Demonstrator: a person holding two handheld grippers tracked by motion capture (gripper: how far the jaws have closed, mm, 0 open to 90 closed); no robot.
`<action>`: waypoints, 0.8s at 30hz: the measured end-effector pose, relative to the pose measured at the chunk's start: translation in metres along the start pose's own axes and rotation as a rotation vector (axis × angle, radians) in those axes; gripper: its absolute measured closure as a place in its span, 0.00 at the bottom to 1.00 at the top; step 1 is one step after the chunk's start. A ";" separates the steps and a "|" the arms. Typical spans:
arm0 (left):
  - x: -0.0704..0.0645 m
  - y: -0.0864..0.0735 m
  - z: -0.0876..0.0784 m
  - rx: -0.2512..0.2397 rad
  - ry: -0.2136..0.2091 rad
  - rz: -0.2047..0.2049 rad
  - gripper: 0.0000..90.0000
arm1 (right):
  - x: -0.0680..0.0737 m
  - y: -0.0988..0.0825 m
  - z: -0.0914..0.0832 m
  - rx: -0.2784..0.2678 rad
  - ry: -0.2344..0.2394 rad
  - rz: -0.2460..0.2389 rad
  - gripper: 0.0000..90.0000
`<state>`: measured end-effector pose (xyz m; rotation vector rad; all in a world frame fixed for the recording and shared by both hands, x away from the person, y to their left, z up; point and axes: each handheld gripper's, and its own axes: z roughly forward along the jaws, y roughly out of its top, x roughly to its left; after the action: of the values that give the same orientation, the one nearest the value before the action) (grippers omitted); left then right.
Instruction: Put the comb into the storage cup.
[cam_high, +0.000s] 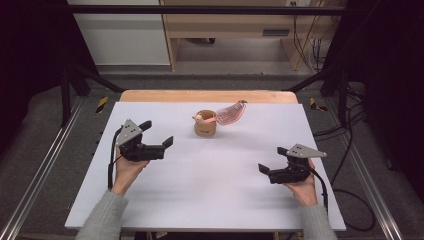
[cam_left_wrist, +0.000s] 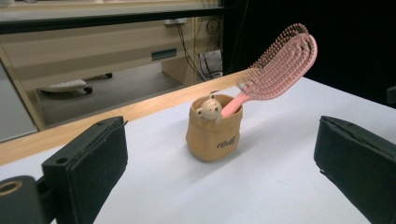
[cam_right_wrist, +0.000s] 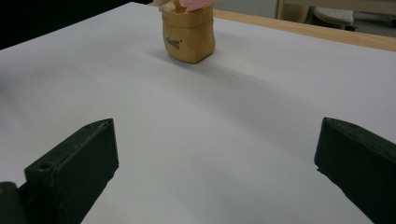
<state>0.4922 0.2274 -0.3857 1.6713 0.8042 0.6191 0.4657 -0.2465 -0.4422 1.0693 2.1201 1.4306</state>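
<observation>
Grey knit sleeves (cam_high: 102, 217) cover both forearms; each black gripper (cam_high: 159, 133) carries a grey triangular plate (cam_high: 131, 128) and black cable (cam_high: 111, 162).

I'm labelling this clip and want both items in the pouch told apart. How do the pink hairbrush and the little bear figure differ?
The pink hairbrush leans out far above the tan pouch, while the bear figure only peeks over its rim. The hairbrush is long and flat with bristles; the bear figure is small and rounded. The hairbrush is pink, the bear figure cream. Both sit inside the same pouch, side by side.
</observation>
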 end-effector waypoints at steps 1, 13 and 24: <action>0.001 -0.003 -0.002 -0.001 -0.001 -0.009 0.03 | 0.000 0.000 0.000 0.000 0.001 0.001 0.00; 0.014 -0.034 -0.021 0.059 0.015 -0.022 0.03 | 0.001 -0.001 0.001 0.003 0.002 0.002 0.00; 0.025 -0.060 -0.038 0.115 0.038 -0.043 0.03 | 0.001 -0.001 0.001 0.009 0.003 0.003 0.00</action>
<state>0.4677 0.2789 -0.4346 1.7461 0.9158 0.5862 0.4652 -0.2459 -0.4436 1.0743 2.1298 1.4264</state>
